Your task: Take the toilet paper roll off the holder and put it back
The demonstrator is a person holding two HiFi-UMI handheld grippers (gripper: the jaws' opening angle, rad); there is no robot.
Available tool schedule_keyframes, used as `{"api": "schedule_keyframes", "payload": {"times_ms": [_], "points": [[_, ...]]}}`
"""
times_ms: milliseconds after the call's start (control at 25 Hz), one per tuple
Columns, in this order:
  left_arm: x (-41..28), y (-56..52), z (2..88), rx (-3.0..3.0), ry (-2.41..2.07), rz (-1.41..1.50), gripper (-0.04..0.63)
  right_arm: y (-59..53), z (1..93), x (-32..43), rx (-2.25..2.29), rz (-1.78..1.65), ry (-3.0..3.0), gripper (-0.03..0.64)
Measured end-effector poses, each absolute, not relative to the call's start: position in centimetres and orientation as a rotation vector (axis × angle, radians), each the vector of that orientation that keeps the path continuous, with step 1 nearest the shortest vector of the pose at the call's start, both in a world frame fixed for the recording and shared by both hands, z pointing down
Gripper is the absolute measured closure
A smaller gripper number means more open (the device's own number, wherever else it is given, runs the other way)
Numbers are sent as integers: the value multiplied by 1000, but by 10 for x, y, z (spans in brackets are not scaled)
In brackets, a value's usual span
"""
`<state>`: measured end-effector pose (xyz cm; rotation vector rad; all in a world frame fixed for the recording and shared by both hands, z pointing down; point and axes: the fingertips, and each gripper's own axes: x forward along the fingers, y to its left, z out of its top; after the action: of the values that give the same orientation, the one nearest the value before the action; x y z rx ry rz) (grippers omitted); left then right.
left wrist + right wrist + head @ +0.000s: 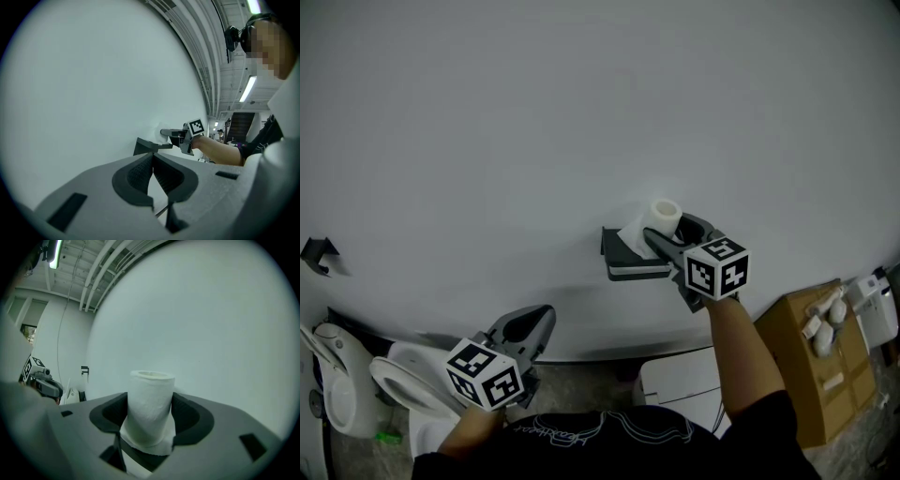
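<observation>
Right claw [671, 234] clamped on toilet paper roll [151, 405]. Roll upright at wall holder [630, 264], can't tell if seated. Left claw [153, 161] closed, empty, low. Risks: soft roll squashes or slips under my squeeze; loose tail sheet [161, 446] snags holder edge.

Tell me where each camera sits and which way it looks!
Head view: on the person's head, facing down at the wall, holder and toilet paper roll; the left gripper, right gripper and right forearm show.
Left gripper view: on the left gripper, facing along its shut, empty jaws toward the wall; the right forearm shows.
Right gripper view: on the right gripper, facing the wall along jaws closed on the roll.
Shared: head and left gripper views both show the holder and right gripper.
</observation>
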<state>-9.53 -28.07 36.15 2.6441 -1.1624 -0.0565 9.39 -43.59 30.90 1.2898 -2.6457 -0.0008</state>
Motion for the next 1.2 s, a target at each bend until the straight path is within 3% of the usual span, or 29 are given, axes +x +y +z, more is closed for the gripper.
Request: {"api": "schedule_keyframes", "payload": {"times_ms": [1200], "points": [[-52,-214,343,2731,-1068,-43,589,-319,243,126,1373,-206,-2733,328]]}}
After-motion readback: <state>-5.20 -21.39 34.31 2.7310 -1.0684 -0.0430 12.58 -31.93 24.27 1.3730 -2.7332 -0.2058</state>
